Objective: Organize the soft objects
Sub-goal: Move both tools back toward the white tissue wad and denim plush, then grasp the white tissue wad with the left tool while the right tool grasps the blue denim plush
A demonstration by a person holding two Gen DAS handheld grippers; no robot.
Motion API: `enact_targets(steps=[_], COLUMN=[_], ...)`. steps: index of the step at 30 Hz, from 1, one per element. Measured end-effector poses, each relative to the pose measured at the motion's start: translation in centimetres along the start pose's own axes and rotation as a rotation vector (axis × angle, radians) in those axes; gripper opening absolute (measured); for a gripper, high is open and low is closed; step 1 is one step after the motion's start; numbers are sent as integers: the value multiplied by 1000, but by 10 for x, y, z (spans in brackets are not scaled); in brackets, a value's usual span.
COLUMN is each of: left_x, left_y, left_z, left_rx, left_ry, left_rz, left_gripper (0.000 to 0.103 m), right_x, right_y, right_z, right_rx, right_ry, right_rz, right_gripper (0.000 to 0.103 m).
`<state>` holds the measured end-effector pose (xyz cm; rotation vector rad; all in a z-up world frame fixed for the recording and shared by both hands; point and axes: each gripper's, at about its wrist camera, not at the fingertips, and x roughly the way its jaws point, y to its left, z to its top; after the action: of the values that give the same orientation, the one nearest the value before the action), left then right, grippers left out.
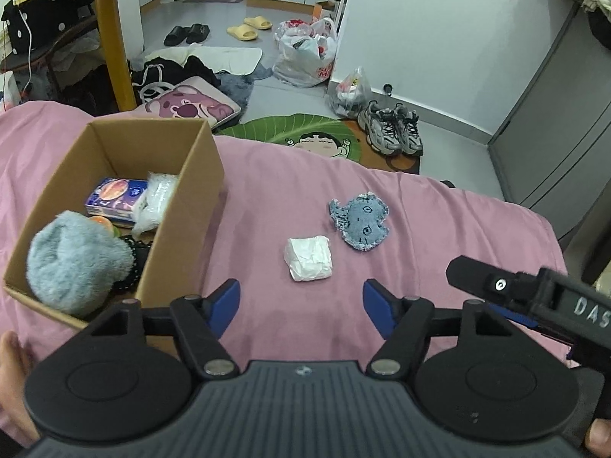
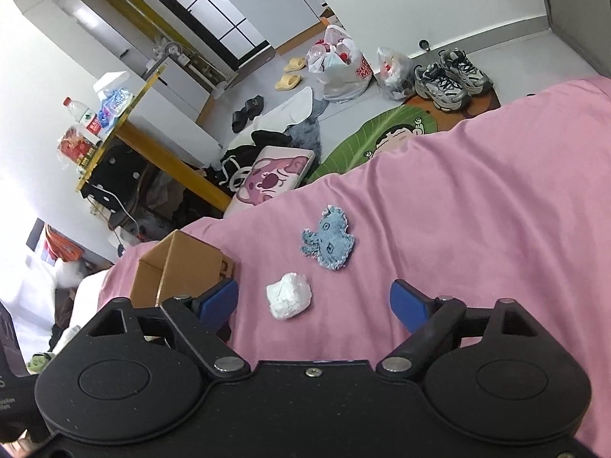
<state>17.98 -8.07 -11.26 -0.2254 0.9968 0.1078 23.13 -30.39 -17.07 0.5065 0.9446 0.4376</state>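
Note:
A cardboard box (image 1: 183,175) stands on the pink bedsheet (image 1: 290,191) at the left. It holds a fluffy grey-blue plush (image 1: 76,263), a blue tissue pack (image 1: 114,200) and a white bag (image 1: 156,198). A white crumpled packet (image 1: 308,258) and a frayed denim patch toy (image 1: 361,220) lie on the sheet to its right. My left gripper (image 1: 301,307) is open and empty, just short of the white packet. My right gripper (image 2: 315,305) is open and empty, with the white packet (image 2: 288,295) between its fingers' line and the denim toy (image 2: 329,244) beyond. The box (image 2: 179,271) is at its left.
The bed edge runs across the far side. Beyond it on the floor lie a green mat (image 1: 298,133), sneakers (image 1: 393,129), plastic bags (image 1: 305,53), slippers (image 1: 248,26) and a pink cushion (image 1: 187,105). A yellow table leg (image 1: 114,38) stands at the left.

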Motion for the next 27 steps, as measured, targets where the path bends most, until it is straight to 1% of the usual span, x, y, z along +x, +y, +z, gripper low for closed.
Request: enact_targets(steps=[4, 7, 8, 14, 15, 17, 18, 20, 22, 23, 27], left_x=[16, 29, 33, 61, 64, 73, 78, 88, 97, 102, 118], left_y=[-2, -6, -6, -6, -7, -9, -9, -9, -7, -6, -4], left_z=[2, 3, 3, 7, 7, 9, 9, 11, 13, 14, 13], left_rx=[-9, 6, 8, -2, -2, 0, 2, 1, -11, -16, -29], left_ry=[0, -5, -2, 34, 37, 46, 52, 65, 79, 90, 123], left_rz=[13, 22, 24, 24, 24, 23, 22, 23, 24, 24, 24], left_gripper=[66, 65, 65, 65, 65, 65, 65, 65, 62, 59, 52], right_x=[13, 22, 26, 51, 55, 63, 65, 71, 77, 80, 91], right_y=[-1, 0, 1, 2, 0, -6, -9, -12, -16, -17, -13], right_z=[4, 7, 8, 16, 17, 20, 19, 19, 19, 20, 21], right_rx=[-12, -39, -48, -101, -99, -70, -67, -69, -59, -57, -97], right_ry=[14, 25, 31, 63, 71, 89, 95, 103, 113, 116, 112], right_rz=[14, 18, 20, 18, 20, 53, 60, 56, 59, 56, 53], right_gripper=[82, 80, 77, 73, 72, 67, 66, 63, 60, 60, 59])
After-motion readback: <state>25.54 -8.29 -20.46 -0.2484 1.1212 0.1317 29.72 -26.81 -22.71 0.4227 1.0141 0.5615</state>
